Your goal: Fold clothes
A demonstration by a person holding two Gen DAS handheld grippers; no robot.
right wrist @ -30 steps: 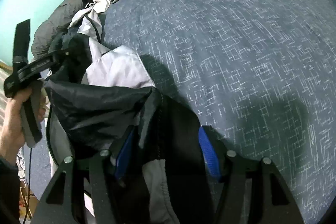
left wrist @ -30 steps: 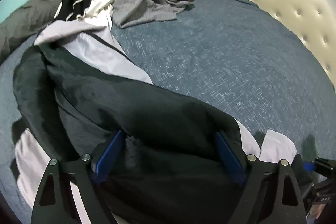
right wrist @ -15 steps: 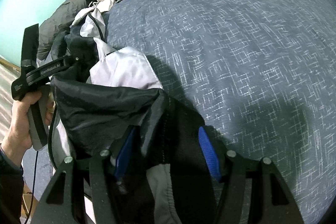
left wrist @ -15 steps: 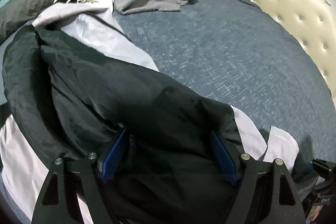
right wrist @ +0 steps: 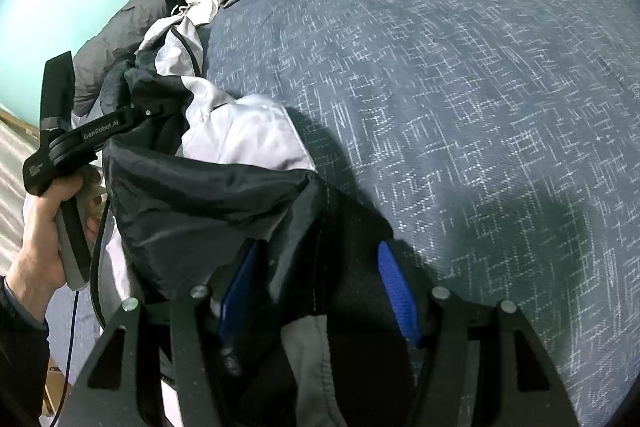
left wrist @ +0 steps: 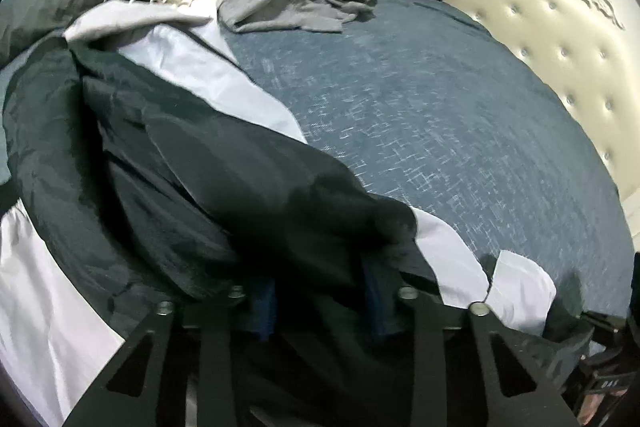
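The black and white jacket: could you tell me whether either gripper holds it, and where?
Both: the jacket fills the left gripper by its black fabric, the right gripper by a black-and-white edge.

Both handheld tools are matte black. The right gripper (right wrist: 320, 295) has two flat, angular black finger arms with triangular cut-outs, each carrying two round silver screw heads near its tip, and long bright-blue ribbed pads (right wrist: 398, 291) on the inner faces. The left gripper (left wrist: 320, 301) is built the same way: black arms with triangular cut-outs, silver screws, and darker-looking blue pads (left wrist: 264, 311). In the right wrist view its body bears white lettering reading "GenRobot.AI", with a small silver screw just beyond the lettering and a grey handle below it. A thin dark cable hangs down from that handle. The person's left hand (right wrist: 42, 235) emerges from a dark sleeve (right wrist: 20, 339).
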